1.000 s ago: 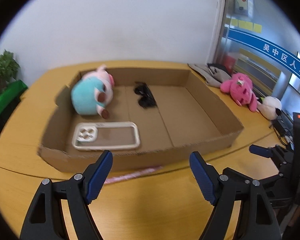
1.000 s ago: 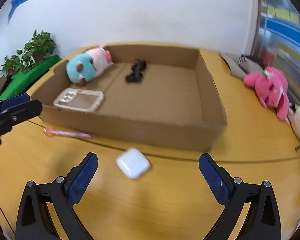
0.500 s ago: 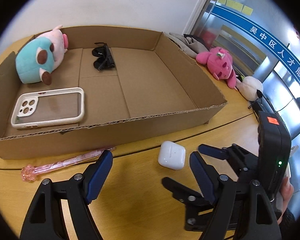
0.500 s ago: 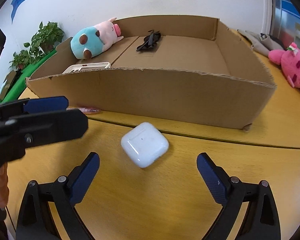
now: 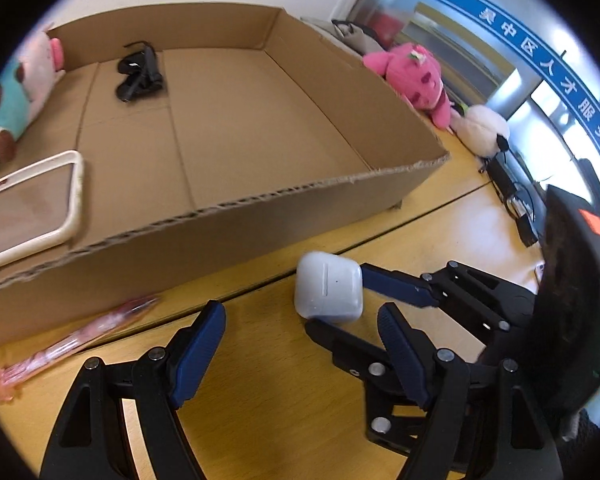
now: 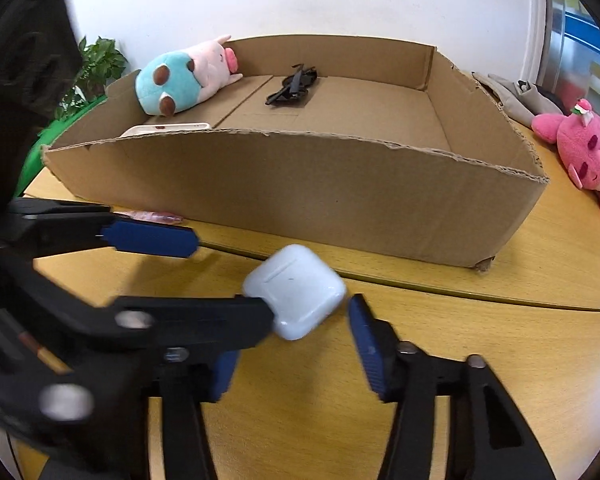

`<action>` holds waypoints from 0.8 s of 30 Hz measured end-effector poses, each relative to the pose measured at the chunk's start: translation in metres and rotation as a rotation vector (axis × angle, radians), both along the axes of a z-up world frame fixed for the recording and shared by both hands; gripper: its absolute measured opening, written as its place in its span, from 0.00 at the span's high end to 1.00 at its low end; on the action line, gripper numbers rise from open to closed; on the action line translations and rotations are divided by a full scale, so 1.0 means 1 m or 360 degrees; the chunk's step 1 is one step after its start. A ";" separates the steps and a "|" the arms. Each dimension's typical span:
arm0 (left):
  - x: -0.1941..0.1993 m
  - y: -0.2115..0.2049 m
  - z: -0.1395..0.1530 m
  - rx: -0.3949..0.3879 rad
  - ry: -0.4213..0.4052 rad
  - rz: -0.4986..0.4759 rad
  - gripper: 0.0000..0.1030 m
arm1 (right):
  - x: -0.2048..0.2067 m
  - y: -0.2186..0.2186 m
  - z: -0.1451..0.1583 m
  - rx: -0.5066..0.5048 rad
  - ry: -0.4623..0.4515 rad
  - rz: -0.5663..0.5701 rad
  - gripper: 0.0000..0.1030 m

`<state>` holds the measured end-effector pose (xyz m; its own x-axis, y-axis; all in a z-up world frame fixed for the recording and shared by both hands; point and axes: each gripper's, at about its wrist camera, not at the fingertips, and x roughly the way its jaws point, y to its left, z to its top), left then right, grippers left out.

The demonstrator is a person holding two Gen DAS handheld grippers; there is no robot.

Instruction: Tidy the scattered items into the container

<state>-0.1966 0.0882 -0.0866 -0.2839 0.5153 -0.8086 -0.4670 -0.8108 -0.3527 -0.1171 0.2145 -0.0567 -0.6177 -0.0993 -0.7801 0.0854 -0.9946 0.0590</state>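
Key relation: white earbud case [image 6: 296, 292] sits right between the jaws of the right gripper [image 6: 294, 344], lower centre of the right wrist view, on the table [image 5: 260, 380] just in front of the near wall of the cardboard box [image 5: 300, 192]. The case is a rounded square with no real long axis, turned corner-on to the claw. The right jaws have just been closing with the case between them. The right-hand pad is at the case's edge with maybe a sliver of gap; the other pad is hidden behind a finger of the left gripper [image 5: 300, 340]. Can't tell if it's actually clamped yet. The right hand is clearly the nearer one.

The left gripper is released, nothing in it. In the right wrist view its lower finger crosses in from the left and overlaps the case's left edge; contact unclear. Collision risk, I'd judge.

Pink pen [image 5: 72, 344] lies lower left, long axis running diagonally along the box front, nearer the left claw. Probably its target.

Already in the box: teal-and-pink plush [image 5: 4, 108], sunglasses [image 5: 140, 76], phone case [image 5: 32, 204]; the right half of the floor is bare.

The surface is smooth yellow wood with a seam line. Pink plush [image 5: 416, 76] and white plush [image 5: 484, 128] at upper right, plant [image 6: 100, 64] upper left, white wall behind.
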 end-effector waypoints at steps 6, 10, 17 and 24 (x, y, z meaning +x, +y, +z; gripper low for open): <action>0.001 0.014 -0.003 -0.0048 0.0029 -0.0068 0.31 | 0.006 0.003 -0.001 -0.0044 0.0029 0.0021 0.56; 0.000 0.023 -0.003 -0.0078 0.0034 -0.0099 0.57 | 0.008 0.003 -0.001 -0.0075 0.0041 0.0042 0.69; -0.001 0.024 -0.003 -0.0110 0.0061 -0.0126 0.59 | 0.011 0.009 -0.002 -0.0108 0.0052 0.0015 0.37; -0.005 0.022 -0.003 -0.0114 0.0055 -0.0175 0.59 | -0.001 0.006 0.002 -0.0058 0.0089 0.0179 0.29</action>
<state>-0.2013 0.1106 -0.0895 -0.2573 0.4861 -0.8352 -0.5656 -0.7765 -0.2777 -0.1180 0.2205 -0.0546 -0.6434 -0.1982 -0.7394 0.2005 -0.9758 0.0871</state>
